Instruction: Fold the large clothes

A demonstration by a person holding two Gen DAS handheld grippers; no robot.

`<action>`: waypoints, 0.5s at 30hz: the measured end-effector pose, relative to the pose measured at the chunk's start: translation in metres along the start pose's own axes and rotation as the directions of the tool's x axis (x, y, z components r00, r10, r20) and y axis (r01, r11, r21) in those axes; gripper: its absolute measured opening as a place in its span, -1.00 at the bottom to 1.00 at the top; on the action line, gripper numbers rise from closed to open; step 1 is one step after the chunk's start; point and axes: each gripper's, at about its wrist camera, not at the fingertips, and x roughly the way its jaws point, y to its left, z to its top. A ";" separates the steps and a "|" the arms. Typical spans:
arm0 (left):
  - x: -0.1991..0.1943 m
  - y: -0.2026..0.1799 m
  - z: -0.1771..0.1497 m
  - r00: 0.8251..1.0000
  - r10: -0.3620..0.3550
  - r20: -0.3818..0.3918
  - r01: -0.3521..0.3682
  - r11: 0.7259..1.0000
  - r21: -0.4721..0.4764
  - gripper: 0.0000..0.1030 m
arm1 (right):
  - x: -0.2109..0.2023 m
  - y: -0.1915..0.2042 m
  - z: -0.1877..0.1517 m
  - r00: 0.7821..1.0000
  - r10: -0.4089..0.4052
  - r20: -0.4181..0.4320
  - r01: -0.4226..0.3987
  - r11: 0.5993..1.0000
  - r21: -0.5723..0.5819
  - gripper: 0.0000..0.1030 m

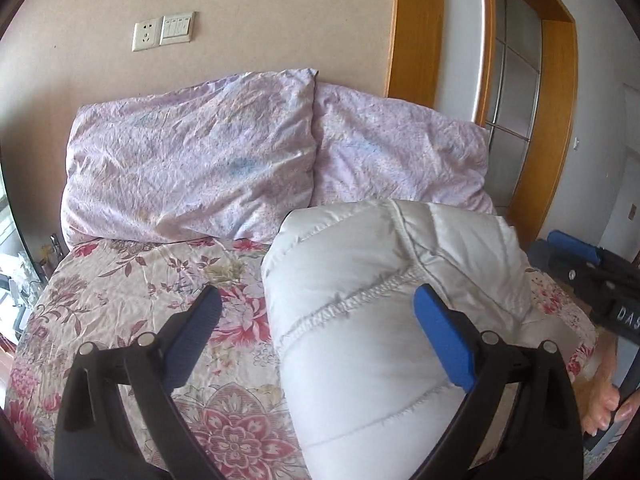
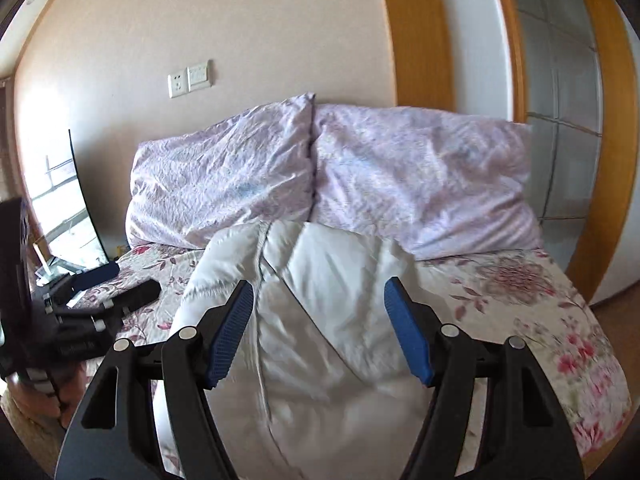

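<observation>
On the floral bedsheet (image 1: 132,300) lies one white quilted jacket (image 1: 360,340), bunched into a thick padded bundle near the middle of the bed, its far end just short of the two lilac pillows (image 1: 192,160) that lean side by side against the beige wall (image 1: 240,20). I count two grippers, both mine. My left gripper (image 1: 318,328) has its blue pads spread wide with nothing pinched; the left pad hangs over bare sheet and the right one over the jacket's stitched seam, the fabric passing beneath them untouched. My right gripper (image 2: 318,328) stands moderately open above the jacket's crumpled middle, and its pads (image 2: 230,332) grip nothing either. From the left view I see the right gripper out past the jacket at the bed's right edge, with my hand (image 1: 608,400) wrapped round its handle. Bare sheet lies to the left of the jacket and a narrower strip to its right, before the mattress drops away. One socket and one switch plate (image 1: 164,32) sit on the wall above the pillows, a wooden door frame (image 1: 416,28) stands to the right, and a bright window (image 2: 60,200) is on the left.
</observation>
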 end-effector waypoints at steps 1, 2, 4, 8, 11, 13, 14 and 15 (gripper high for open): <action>0.006 0.003 -0.001 1.000 0.004 -0.009 -0.004 1.000 -0.002 0.88 | 0.010 0.000 0.004 1.000 0.010 -0.020 -0.010 1.000 -0.001 0.34; 0.012 0.004 0.000 1.000 0.009 -0.018 -0.009 1.000 -0.005 0.88 | 0.022 -0.001 0.008 0.999 0.011 -0.043 -0.011 1.000 -0.003 0.34; 0.027 0.007 0.001 0.999 0.017 -0.031 -0.017 1.000 -0.004 0.88 | 0.043 -0.005 0.013 0.996 -0.005 -0.086 0.004 1.000 -0.008 0.34; 0.050 0.008 0.002 0.998 0.025 -0.059 -0.025 1.000 0.000 0.88 | 0.072 -0.023 0.009 0.987 -0.034 -0.155 0.034 0.999 -0.001 0.34; 0.066 0.005 0.002 0.997 0.025 -0.071 -0.024 1.000 0.012 0.88 | 0.085 -0.036 0.003 0.982 -0.061 -0.177 0.063 0.998 0.005 0.34; 0.075 0.002 0.002 0.997 0.017 -0.077 -0.015 1.000 0.018 0.88 | 0.094 -0.047 -0.004 0.979 -0.066 -0.193 0.072 0.997 0.023 0.34; 0.080 0.000 0.003 0.997 0.011 -0.076 -0.010 1.000 0.020 0.88 | 0.098 -0.052 -0.007 0.978 -0.067 -0.196 0.074 0.997 0.030 0.34; 0.083 -0.002 0.003 0.997 0.007 -0.075 -0.005 1.000 0.023 0.88 | 0.102 -0.055 -0.010 0.978 -0.072 -0.198 0.080 0.996 0.033 0.34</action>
